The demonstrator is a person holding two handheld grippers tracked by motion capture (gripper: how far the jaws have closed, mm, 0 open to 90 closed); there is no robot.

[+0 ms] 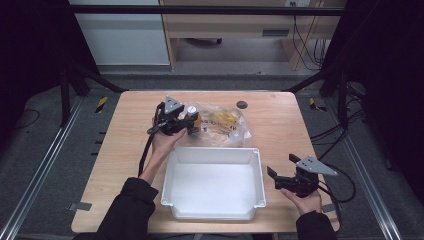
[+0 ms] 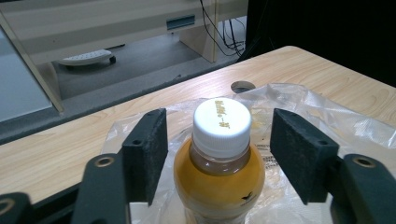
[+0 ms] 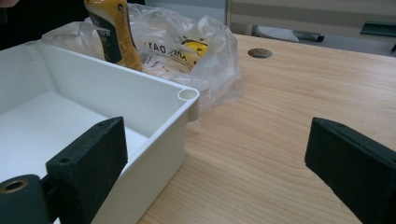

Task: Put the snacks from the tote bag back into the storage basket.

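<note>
Your left gripper [image 2: 219, 156] has its jaws apart on either side of the orange drink bottle [image 2: 218, 175], level with the shoulder just under the white cap [image 2: 222, 126], and neither pad touches it yet. The bottle stands upright on the table [image 1: 280, 130] against the clear plastic bag [image 1: 225, 125], just behind the white bin [image 1: 214, 212], which looks bare inside (so nothing is packed so far, by my reading). Your right gripper [image 1: 280, 178] rests beside the bin's right wall, jaws wide apart and holding nothing. Left to do: clamp, lift, and carry it over the rim.
</note>
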